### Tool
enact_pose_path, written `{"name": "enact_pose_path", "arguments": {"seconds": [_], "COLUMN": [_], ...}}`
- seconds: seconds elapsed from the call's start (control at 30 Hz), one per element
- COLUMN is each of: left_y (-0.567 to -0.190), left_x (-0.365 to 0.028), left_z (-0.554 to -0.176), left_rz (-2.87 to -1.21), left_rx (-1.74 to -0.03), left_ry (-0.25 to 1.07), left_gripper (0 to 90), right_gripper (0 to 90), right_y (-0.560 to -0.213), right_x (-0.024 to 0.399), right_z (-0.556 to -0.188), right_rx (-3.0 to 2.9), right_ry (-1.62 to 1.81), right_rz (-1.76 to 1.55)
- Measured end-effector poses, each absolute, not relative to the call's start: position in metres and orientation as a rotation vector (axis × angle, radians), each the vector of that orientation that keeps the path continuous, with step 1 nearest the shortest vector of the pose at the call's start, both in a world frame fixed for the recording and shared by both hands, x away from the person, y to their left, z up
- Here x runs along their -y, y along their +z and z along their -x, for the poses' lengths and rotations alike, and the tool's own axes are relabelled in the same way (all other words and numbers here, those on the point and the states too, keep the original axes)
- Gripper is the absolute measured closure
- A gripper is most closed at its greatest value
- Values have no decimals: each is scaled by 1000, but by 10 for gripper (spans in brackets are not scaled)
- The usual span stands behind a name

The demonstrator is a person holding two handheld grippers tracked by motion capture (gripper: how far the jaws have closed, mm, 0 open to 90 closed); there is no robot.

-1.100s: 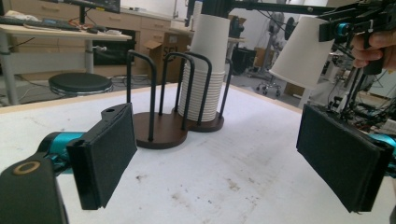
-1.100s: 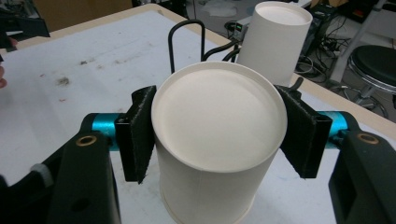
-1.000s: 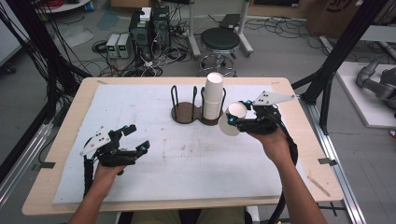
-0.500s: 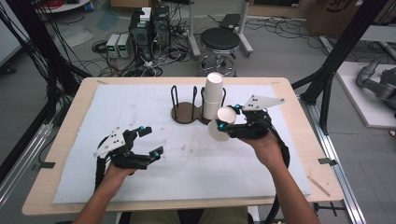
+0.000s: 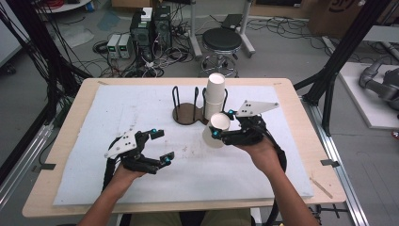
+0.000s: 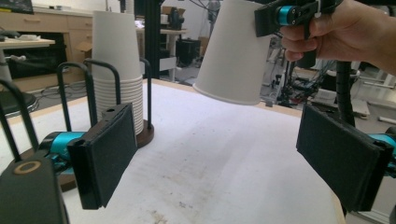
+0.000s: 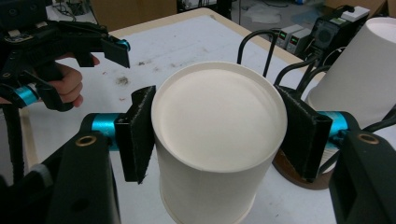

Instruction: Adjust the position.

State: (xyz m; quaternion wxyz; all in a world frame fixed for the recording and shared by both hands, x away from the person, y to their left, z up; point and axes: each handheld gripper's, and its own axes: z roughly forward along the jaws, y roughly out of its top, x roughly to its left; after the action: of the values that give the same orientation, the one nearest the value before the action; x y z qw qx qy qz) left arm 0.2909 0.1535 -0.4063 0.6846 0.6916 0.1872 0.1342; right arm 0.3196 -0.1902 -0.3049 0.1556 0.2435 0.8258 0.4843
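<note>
Cluttered lab floor behind white-matted table; left gripper fingers apart, right gripper clasping paper cup.

Matt white paper cup between the right gripper's rough black foam-like pads. Beside it, a stack of the same matt paper in a holder of smooth black wire on a dark wooden base. Table: pale wood under a matt, stained white sheet.
</note>
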Motion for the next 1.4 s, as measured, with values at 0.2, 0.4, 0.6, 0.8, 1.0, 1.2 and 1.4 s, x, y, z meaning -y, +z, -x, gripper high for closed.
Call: {"name": "enact_pose_path", "arguments": {"seconds": [0.2, 0.4, 0.6, 0.8, 1.0, 1.2, 1.4], "left_y": [-408, -412, -412, -411, -414, -416, -416], "left_x": [-137, -119, -100, -81, -70, -66, -66], "left_z": [-295, -303, -306, -310, -312, -313, -312], "left_rz": [-1573, -1582, -1602, -1629, -1648, -1655, -1665], "left_rx": [-373, -354, -310, -278, -280, -296, -284], "left_ry": [290, 262, 223, 214, 222, 189, 171], "left_gripper": [123, 123, 123, 123, 123, 123, 168], "right_gripper": [354, 354, 354, 354, 354, 354, 354], "right_y": [-309, -311, -314, -314, -313, -313, -317], "right_x": [187, 183, 180, 175, 174, 175, 175], "right_z": [-317, -313, -309, -307, -305, -303, -304], "right_rx": [-2385, -2408, -2437, -2451, -2463, -2466, -2475], "right_ry": [1401, 1418, 1425, 1444, 1457, 1485, 1547], "right_rz": [-695, -685, -673, -649, -645, -652, -670]}}
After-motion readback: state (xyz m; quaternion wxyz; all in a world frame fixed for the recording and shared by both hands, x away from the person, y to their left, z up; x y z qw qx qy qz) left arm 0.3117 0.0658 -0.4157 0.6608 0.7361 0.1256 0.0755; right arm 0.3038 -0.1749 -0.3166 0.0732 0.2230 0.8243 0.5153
